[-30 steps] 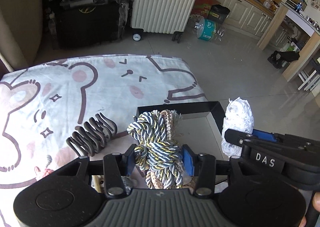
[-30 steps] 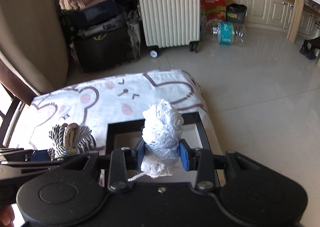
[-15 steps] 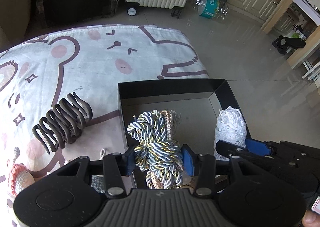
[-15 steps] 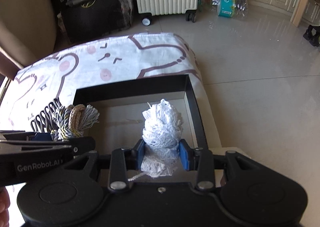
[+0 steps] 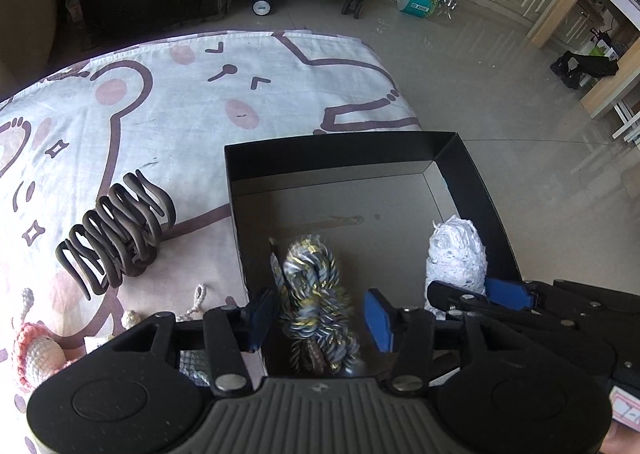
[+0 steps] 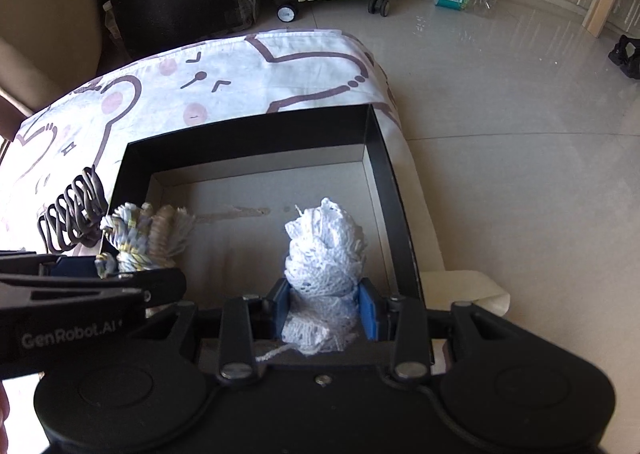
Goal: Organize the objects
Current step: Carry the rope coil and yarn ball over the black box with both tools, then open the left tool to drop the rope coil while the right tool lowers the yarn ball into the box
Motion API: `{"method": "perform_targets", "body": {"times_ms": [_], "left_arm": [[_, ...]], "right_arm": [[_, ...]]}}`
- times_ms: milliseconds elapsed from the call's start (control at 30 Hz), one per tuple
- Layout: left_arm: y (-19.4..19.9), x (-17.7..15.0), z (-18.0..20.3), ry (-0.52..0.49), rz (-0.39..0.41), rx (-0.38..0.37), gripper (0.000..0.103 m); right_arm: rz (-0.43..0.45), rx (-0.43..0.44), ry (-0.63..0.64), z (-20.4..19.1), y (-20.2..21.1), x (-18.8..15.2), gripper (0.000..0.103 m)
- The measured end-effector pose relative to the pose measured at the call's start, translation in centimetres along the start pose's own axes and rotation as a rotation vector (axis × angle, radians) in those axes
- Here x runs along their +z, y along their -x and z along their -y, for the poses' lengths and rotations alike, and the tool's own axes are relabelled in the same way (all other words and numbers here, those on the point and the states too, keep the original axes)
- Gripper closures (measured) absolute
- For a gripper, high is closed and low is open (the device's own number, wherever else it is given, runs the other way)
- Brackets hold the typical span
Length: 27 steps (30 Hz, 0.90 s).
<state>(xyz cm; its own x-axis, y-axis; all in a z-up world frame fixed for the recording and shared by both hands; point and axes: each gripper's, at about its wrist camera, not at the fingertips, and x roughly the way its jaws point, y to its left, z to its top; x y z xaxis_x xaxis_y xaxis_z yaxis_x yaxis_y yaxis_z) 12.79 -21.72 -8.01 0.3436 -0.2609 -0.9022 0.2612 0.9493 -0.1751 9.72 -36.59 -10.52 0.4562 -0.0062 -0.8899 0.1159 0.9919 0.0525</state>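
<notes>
Over the black box [image 5: 464, 190], the left gripper [image 5: 320, 318] has just been opening its jaws; the twisted cord bundle [image 5: 316, 306] sits loose between them, pads clear. The right gripper [image 6: 325, 310] clamps the white lace bundle [image 6: 325, 250] inside the box.

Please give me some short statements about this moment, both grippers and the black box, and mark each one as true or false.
1. The right gripper grips the white lace bundle. True.
2. The left gripper pads press on the braided cord bundle. False: its jaws have just been opening, and gaps show beside the cord between them.
3. The dark claw hair clip lies inside the black box. False: it lies on the bear-print cloth, left of the box.
4. Both bundles are over the box interior. True.
5. The box is covered by a lid. False: it is open on top.
</notes>
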Motion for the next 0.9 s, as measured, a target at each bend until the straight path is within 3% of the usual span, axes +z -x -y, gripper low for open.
{"method": "perform_targets", "body": {"times_ms": [300, 433, 833, 900], "left_arm": [[1.5, 0.1, 0.4, -0.033, 0.021, 0.004, 0.042], [3.0, 0.4, 0.3, -0.066, 0.075, 0.06, 0.02], [5.3, 0.9, -2.9, -0.012, 0.129, 0.079, 0.02], [5.3, 0.9, -3.3, -0.004, 0.128, 0.077, 0.02]], "right_arm": [[-0.024, -0.007, -0.038, 0.5, -0.9, -0.5, 0.066], [-0.025, -0.003, -0.044, 0.4, -1.1, -0.4, 0.065], [-0.04, 0.036, 0.058, -3.3, -2.1, -0.3, 0.064], [-0.044, 0.062, 0.067, -3.7, -2.2, -0.4, 0.058]]}}
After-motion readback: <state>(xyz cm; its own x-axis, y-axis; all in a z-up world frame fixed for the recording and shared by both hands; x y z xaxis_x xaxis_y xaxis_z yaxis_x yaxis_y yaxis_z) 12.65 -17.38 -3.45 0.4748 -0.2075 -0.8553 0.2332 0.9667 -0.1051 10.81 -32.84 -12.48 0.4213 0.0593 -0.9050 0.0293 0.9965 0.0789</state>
